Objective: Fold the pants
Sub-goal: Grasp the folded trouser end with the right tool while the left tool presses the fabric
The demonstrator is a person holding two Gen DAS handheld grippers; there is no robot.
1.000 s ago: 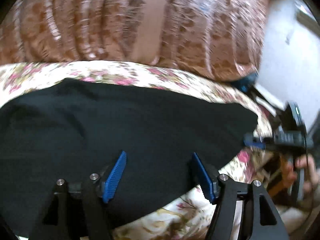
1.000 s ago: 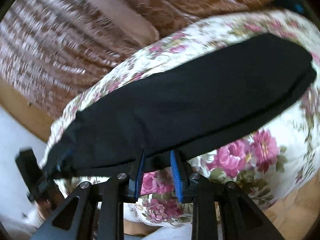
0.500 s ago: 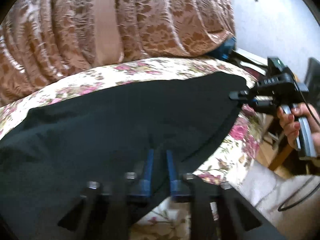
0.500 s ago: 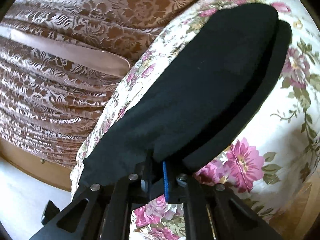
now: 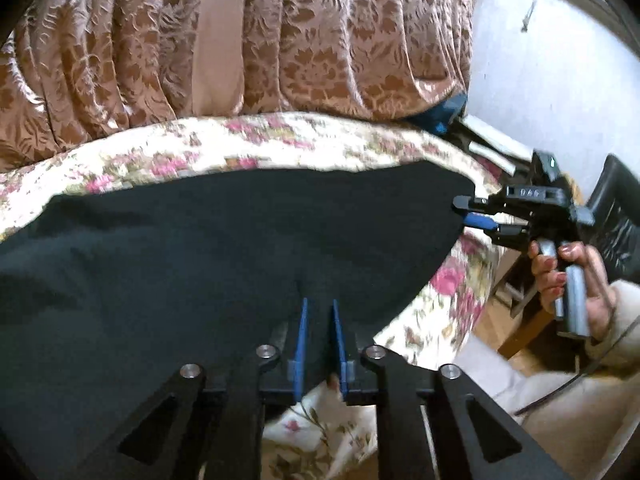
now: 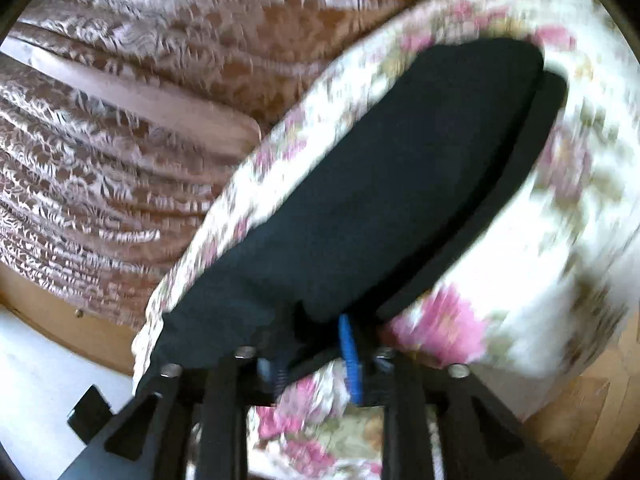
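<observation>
Black pants (image 5: 224, 248) lie flat on a floral bedspread (image 5: 248, 148). My left gripper (image 5: 319, 312) is shut on the pants' near edge, its blue pads pinching the cloth. My right gripper (image 5: 466, 216) shows at the right in the left wrist view, held by a hand and shut on the pants' right end. In the right wrist view the pants (image 6: 392, 184) stretch away from my right gripper (image 6: 320, 320), whose jaws are closed on the near hem. The far end shows two layers.
A brown patterned curtain or headboard cover (image 5: 280, 40) hangs behind the bed. A white wall (image 5: 560, 80) and dark furniture (image 5: 616, 216) stand at the right. Wooden floor (image 6: 580, 408) lies below the bed edge.
My left gripper has closed from wide open onto the pants' near edge. My right gripper has tightened on the hem and lifted that end slightly.
</observation>
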